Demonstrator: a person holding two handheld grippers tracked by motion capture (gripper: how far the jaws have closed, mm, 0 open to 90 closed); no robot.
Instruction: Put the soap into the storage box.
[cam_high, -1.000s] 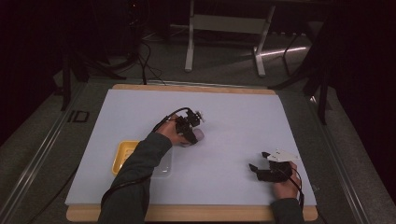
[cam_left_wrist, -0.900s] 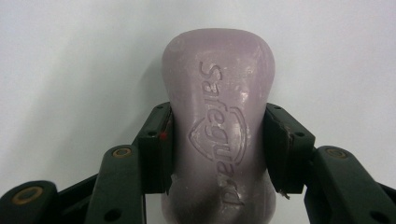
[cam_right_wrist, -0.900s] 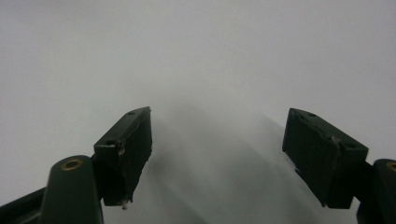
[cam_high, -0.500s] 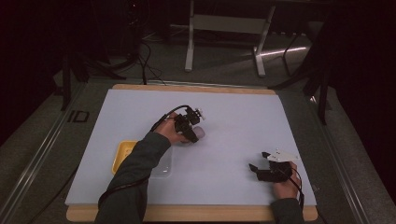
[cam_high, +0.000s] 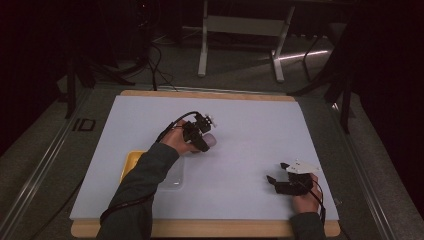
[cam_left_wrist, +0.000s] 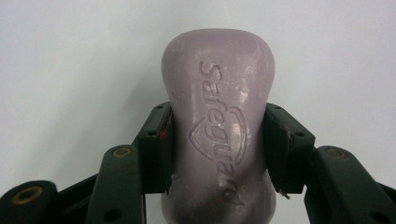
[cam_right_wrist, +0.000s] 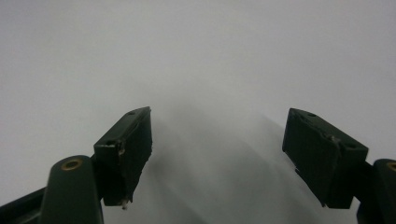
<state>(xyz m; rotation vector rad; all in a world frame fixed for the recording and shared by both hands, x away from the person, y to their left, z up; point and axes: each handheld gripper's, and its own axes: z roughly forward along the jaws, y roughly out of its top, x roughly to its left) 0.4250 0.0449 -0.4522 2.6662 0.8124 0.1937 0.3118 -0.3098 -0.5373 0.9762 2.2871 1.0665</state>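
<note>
A pale lilac bar of soap (cam_left_wrist: 218, 121) with an embossed brand name sits between the jaws of my left gripper (cam_left_wrist: 217, 140), which is shut on its waist. In the high view that left gripper (cam_high: 204, 139) is near the middle of the white table, the soap (cam_high: 210, 139) poking out at its right. My right gripper (cam_high: 277, 172) rests low at the front right, jaws spread open. In the right gripper view the right gripper (cam_right_wrist: 219, 140) has nothing between its fingers, just white tabletop.
A yellow dish (cam_high: 128, 163) with a clear plastic cover (cam_high: 172, 175) lies front left, partly under the left forearm. The white mat (cam_high: 250, 125) covers a wooden table. Dark floor, cables and a metal stand lie beyond the far edge.
The left gripper with the soap has shifted slightly away from the yellow dish toward the table's middle. The right gripper has stayed put.
</note>
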